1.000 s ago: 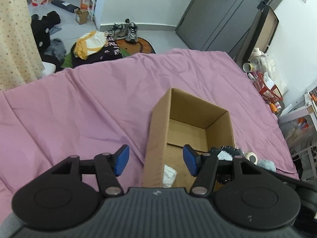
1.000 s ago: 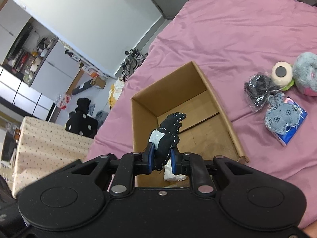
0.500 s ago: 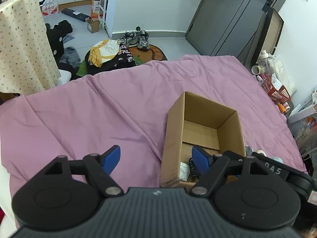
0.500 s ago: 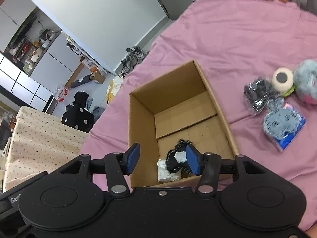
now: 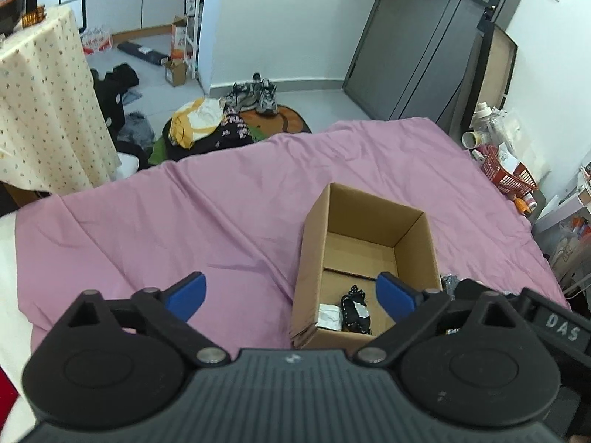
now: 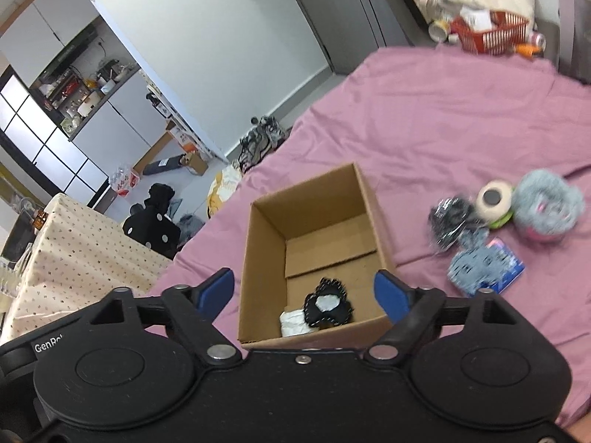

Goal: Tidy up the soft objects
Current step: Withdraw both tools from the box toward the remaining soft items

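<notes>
While both grippers' fingers [image 5: 186, 293] gape empty, only the right view shows the grey plush [image 6: 546, 208].

Black grippers, blue-tipped fingers [image 5: 186, 292]

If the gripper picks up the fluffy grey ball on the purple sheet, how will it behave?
The fluffy grey ball looks furry, so it probably squashes and feels light. Its round shape suggests it may roll if nudged toward the cream roll touching it.

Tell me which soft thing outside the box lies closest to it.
The black bundle in clear wrap, nearest the box's right wall; the grey pom-pom lies farthest.
</notes>
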